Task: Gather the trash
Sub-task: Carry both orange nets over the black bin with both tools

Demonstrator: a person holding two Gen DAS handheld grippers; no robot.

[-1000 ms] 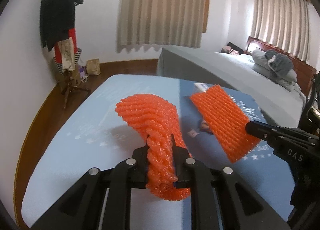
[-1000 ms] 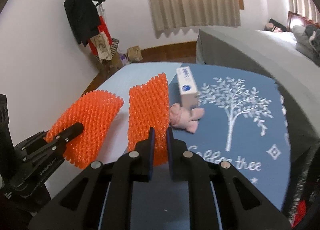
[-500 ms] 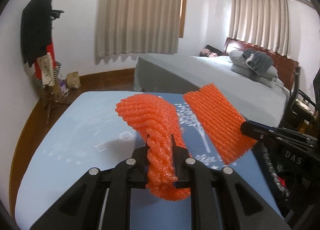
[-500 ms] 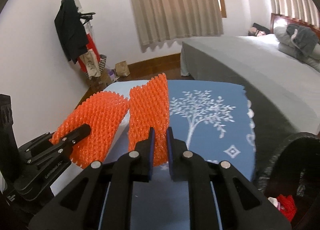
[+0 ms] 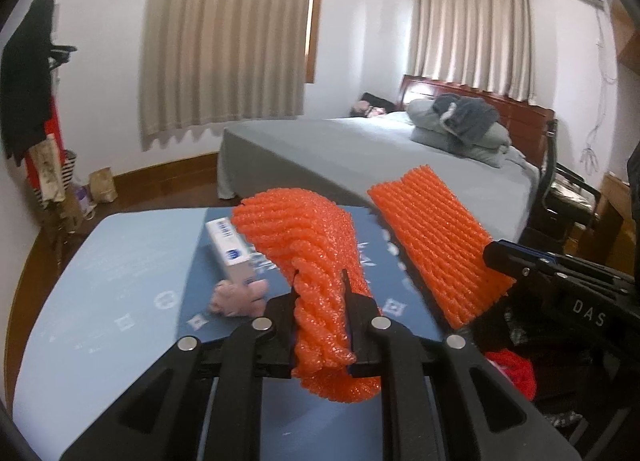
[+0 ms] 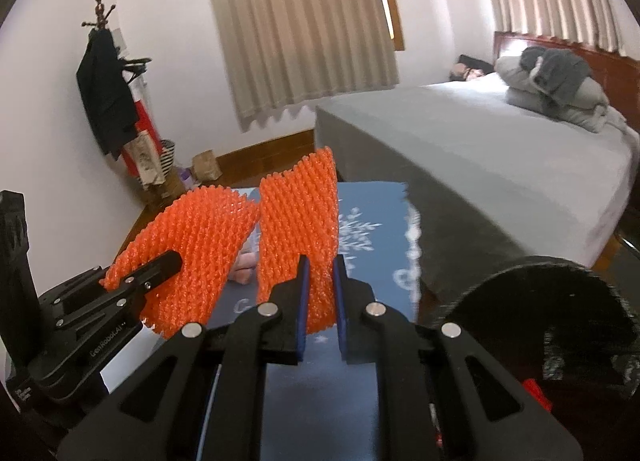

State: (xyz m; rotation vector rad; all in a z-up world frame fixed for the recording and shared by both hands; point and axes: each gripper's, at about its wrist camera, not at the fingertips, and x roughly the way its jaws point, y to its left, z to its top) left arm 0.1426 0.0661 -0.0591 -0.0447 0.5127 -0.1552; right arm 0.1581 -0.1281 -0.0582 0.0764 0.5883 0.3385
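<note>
The black trash bin [image 6: 560,325] sits low and just to the right of the right tongs [image 6: 319,281], so the step in hand looks like carrying both pieces over its mouth before letting go. The right tongs are clamped on one orange foam net [image 6: 296,221] held upright above the tabletop [image 5: 112,261]; the left tongs [image 5: 320,293] pinch the other foam net [image 5: 304,241], bunching it. Release each only once it hangs over the opening, since such light foam may drift.
</note>
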